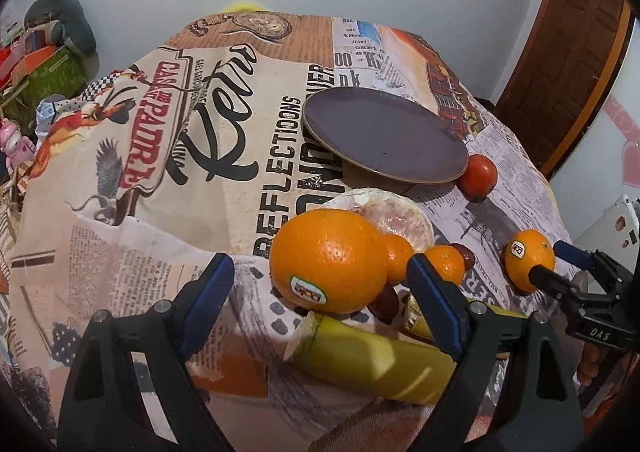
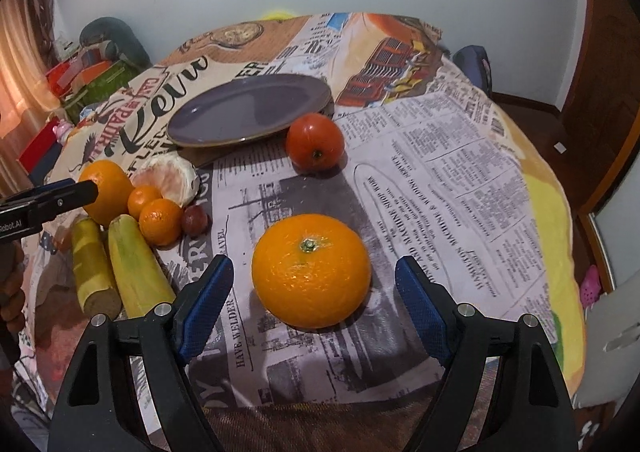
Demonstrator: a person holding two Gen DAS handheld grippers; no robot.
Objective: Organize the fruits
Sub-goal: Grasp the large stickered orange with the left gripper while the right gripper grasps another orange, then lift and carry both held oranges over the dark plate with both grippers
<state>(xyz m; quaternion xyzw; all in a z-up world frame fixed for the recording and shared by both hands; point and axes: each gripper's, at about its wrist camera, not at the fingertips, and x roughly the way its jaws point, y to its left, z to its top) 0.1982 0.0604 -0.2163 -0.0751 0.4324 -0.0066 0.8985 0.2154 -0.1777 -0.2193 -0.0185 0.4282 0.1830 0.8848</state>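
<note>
A big stickered orange [image 1: 328, 260] lies just ahead of my left gripper [image 1: 320, 292], between its open blue pads and untouched by them. Against it lie two small mandarins [image 1: 446, 264], a peeled citrus [image 1: 392, 219], a dark red fruit [image 1: 467, 256] and two yellow-green stalks [image 1: 360, 360]. A second orange [image 2: 312, 270] sits stem-up between the open pads of my right gripper [image 2: 314, 292], with gaps on both sides. A red tomato [image 2: 315, 141] lies beside an empty purple plate [image 2: 248, 107] further back.
A newspaper-print cloth [image 2: 440, 171] covers the round table, whose edge drops off at the right and far sides. Boxes and soft items [image 1: 48, 63] are piled by the wall at the left. A wooden door [image 1: 568, 51] stands at the right.
</note>
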